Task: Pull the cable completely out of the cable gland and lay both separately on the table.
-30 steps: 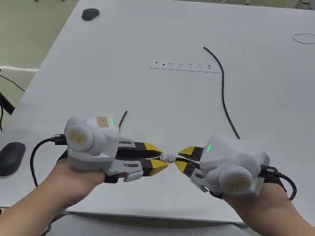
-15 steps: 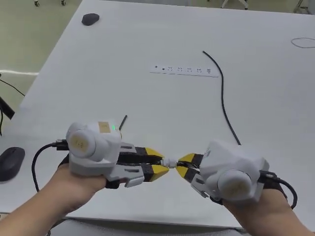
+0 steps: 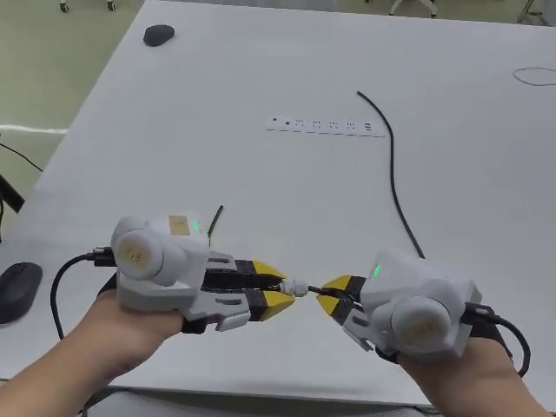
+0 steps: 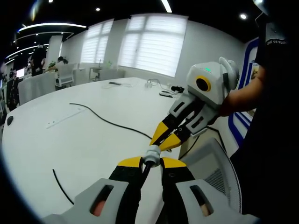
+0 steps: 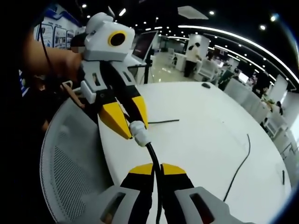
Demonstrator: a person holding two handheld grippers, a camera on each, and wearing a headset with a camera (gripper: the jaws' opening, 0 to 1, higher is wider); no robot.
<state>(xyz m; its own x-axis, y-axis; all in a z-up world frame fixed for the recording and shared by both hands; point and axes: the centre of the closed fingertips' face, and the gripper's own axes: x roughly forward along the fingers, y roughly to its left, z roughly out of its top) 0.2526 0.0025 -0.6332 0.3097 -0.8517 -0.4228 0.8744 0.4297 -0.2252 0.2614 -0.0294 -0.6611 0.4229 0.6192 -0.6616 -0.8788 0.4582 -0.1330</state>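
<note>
Found left gripper (image 3: 280, 291) clenched on the gland (image 3: 296, 286), white body pinched at the yellow tips. Found right gripper (image 3: 334, 291) clenched on the cable (image 3: 316, 289), black, running back between its jaws in the right gripper view. Saw a short bare stretch of cable between gland and right tips. Saw the cable end seated in the gland, not pulled out. Held both off the table (image 3: 261, 182), above its near edge, grippers tip to tip, close but apart.

Noted farther out on the table:
- power strip (image 3: 317, 125), lying flat
- long black lead (image 3: 393, 174), running from beyond the strip's right end down to just behind the right gripper
- short black offcut (image 3: 215, 217), just behind the left gripper

Spotted one mouse (image 3: 158, 34) near the far left corner and a second mouse (image 3: 17, 291) on the table at the near left, beside the left gripper's cord. Couldn't tell whether the long lead touched the strip.
</note>
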